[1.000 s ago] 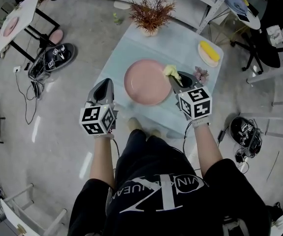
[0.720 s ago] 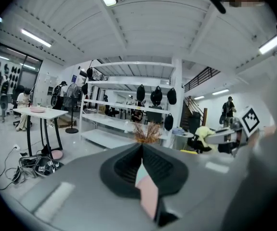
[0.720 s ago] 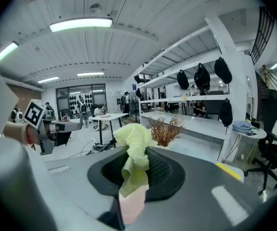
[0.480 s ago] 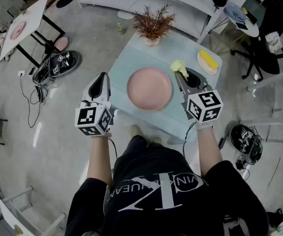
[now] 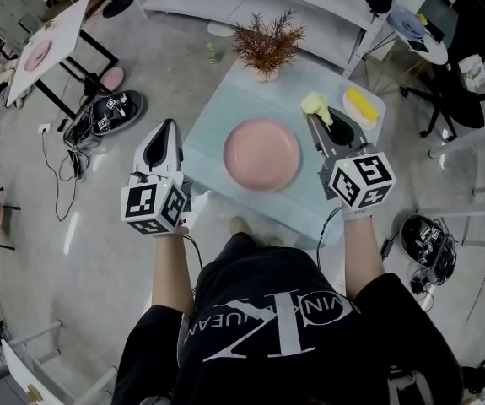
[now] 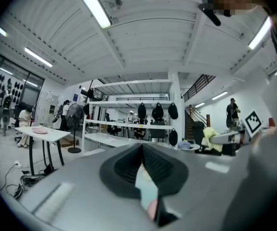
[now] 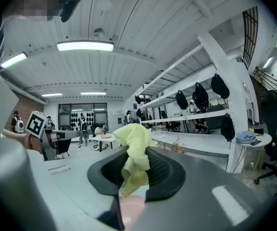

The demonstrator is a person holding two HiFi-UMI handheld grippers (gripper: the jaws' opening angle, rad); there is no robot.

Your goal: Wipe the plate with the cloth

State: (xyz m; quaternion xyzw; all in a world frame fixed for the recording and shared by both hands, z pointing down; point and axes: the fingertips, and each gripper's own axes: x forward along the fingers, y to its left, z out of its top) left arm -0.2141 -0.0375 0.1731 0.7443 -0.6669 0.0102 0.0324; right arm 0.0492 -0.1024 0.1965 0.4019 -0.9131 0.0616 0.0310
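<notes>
A pink plate [image 5: 261,153] lies in the middle of a small pale blue table [image 5: 212,116]. My right gripper [image 5: 312,118] is held to the plate's right, near its far rim and apart from it, shut on a crumpled yellow cloth [image 5: 315,104]. The cloth [image 7: 135,154] bunches up out of the shut jaws in the right gripper view, where the gripper [image 7: 137,172] points level at the room. My left gripper [image 5: 168,126] hangs off the table's left edge over the floor; its jaws [image 6: 142,147] are shut with nothing in them.
A potted dried plant [image 5: 266,47] stands at the table's far edge and a white dish with a yellow item [image 5: 359,105] at its far right corner. On the floor are cables and a device [image 5: 105,112] at left, a chair base [image 5: 439,99] at right. A person's legs are by the near edge.
The right gripper has carried the cloth away from the plate's right rim, toward the far right. The left gripper has drifted left, off the table edge.
</notes>
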